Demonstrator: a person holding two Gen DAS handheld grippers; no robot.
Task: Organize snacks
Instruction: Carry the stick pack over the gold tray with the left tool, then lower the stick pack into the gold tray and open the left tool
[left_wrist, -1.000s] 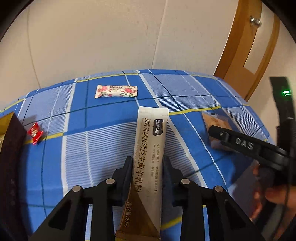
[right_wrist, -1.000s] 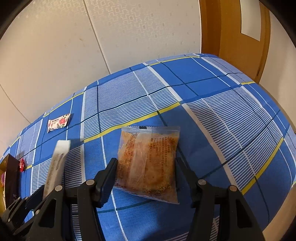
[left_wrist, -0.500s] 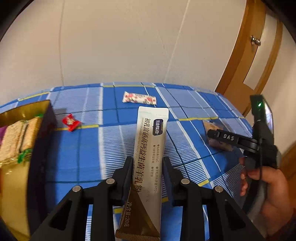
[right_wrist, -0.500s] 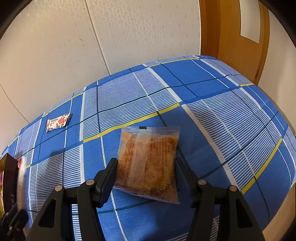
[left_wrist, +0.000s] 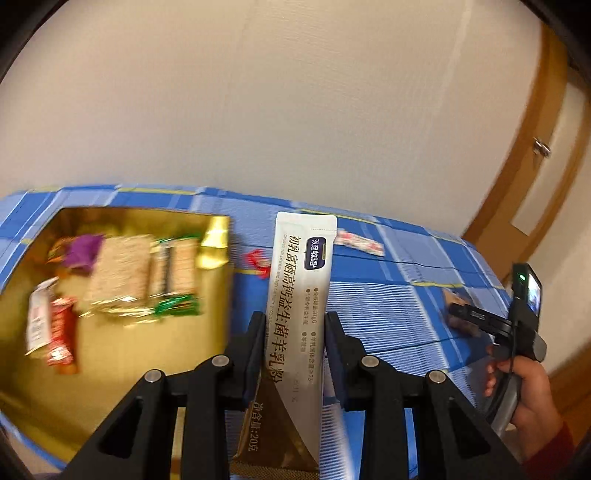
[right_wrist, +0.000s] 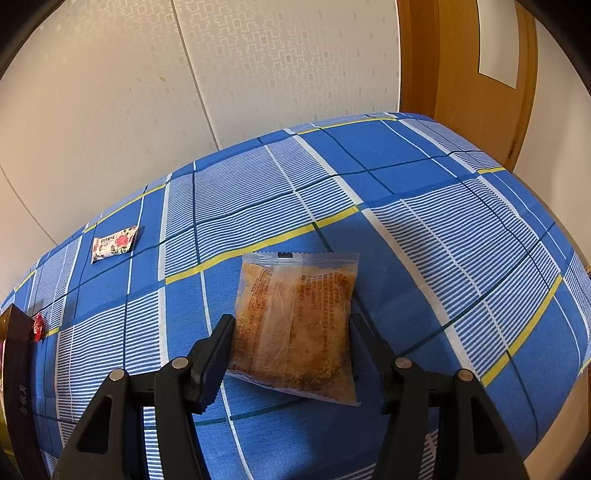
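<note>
My left gripper (left_wrist: 294, 321) is shut on a long white stick sachet (left_wrist: 303, 280) and holds it in the air, just right of an open gold box (left_wrist: 218, 236). Several wrapped snacks lie inside that box, blurred. In the right wrist view my right gripper (right_wrist: 290, 325) stands low on the blue checked cloth (right_wrist: 424, 221), and its pads press both sides of a clear packet of brown crumbly snack (right_wrist: 295, 306) that lies flat. The left wrist view shows that right gripper (left_wrist: 480, 317) at the far right, held by a hand (left_wrist: 532, 391).
A floral-wrapped sweet (right_wrist: 114, 243) lies near the table's far left edge. A small red candy (right_wrist: 38, 326) sits beside the box's dark wall (right_wrist: 18, 354). A wooden door (right_wrist: 461, 74) stands behind the table's right end, and a pale wall runs behind.
My left gripper has swung left and risen with the sachet, bringing the gold box and its contents into view. The right gripper and its packet have stayed still.
</note>
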